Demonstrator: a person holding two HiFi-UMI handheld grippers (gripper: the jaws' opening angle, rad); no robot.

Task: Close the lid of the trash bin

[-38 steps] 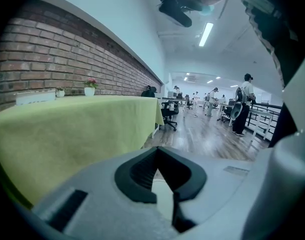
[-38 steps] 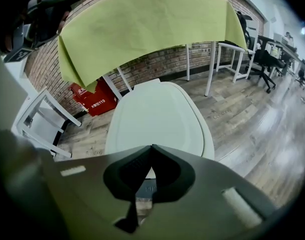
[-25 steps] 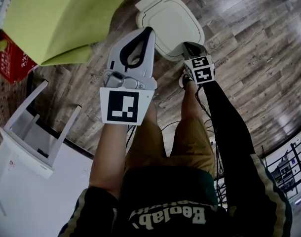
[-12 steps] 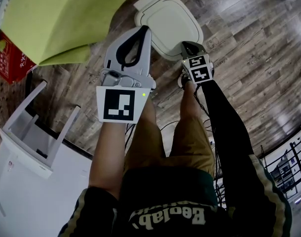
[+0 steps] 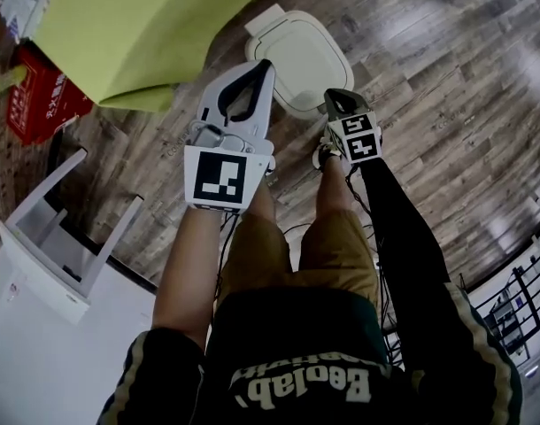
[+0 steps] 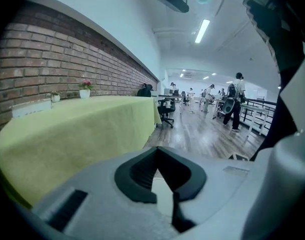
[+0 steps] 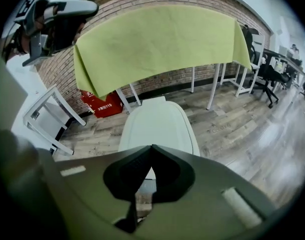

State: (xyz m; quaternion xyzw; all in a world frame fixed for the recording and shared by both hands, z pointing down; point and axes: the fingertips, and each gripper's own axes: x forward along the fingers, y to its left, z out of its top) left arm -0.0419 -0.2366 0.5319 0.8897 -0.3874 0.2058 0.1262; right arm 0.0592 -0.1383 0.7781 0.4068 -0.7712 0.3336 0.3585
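**Bin lid looks already down**

The trash bin (image 5: 301, 56) stands on the wooden floor (image 5: 429, 87), near the hanging edge of the green tablecloth (image 5: 137, 25). Its lid seems to be light, stiff, smooth plastic; pressing on its front rim would suit best. The left gripper (image 5: 263, 65) and the right gripper (image 5: 330, 96) have their jaws together and hold nothing. To the right, the floor is open.

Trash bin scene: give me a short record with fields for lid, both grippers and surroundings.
bin: white trash bin on the wood floor
lid: down, flat on the bin
left gripper: jaws together, empty, raised
right gripper: jaws together, empty, at the bin's near edge; contact unclear
nearby: green-clothed table, red box
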